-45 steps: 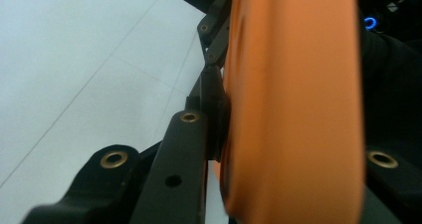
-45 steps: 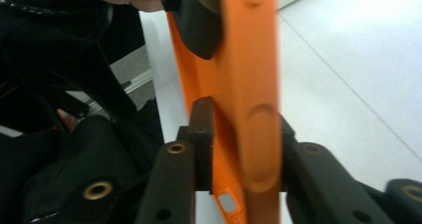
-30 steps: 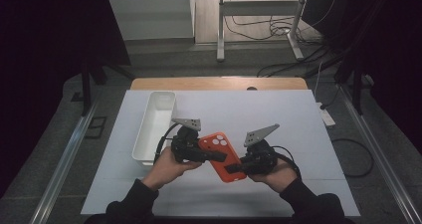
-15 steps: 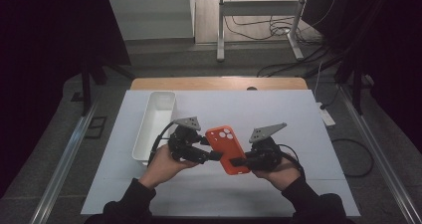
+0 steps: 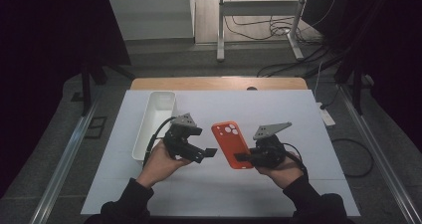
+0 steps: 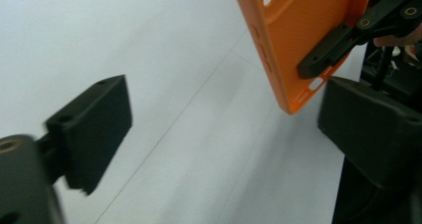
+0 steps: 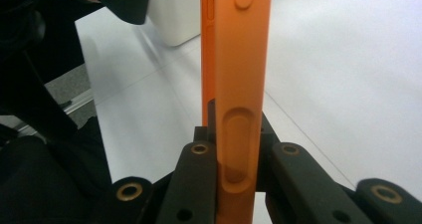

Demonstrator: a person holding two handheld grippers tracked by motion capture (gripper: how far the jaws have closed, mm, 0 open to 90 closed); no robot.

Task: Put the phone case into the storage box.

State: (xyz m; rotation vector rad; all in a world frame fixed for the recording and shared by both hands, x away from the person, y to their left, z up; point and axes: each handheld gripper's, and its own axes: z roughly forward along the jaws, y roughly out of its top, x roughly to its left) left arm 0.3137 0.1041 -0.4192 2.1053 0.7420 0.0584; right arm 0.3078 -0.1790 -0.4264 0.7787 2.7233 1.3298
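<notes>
Left gripper (image 5: 208,153): we are spreading its jaws, just opened, nothing between.
Right gripper (image 5: 240,157): we are pinching the orange phone case (image 5: 230,143) by 1 edge.
Risk: case is twisting loose toward the tray (image 5: 155,115) at 10 o'clock.

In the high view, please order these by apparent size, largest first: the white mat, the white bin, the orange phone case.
1. white mat
2. white bin
3. orange phone case, raised nearer the camera in the right gripper, yet clearly smallest.
</notes>
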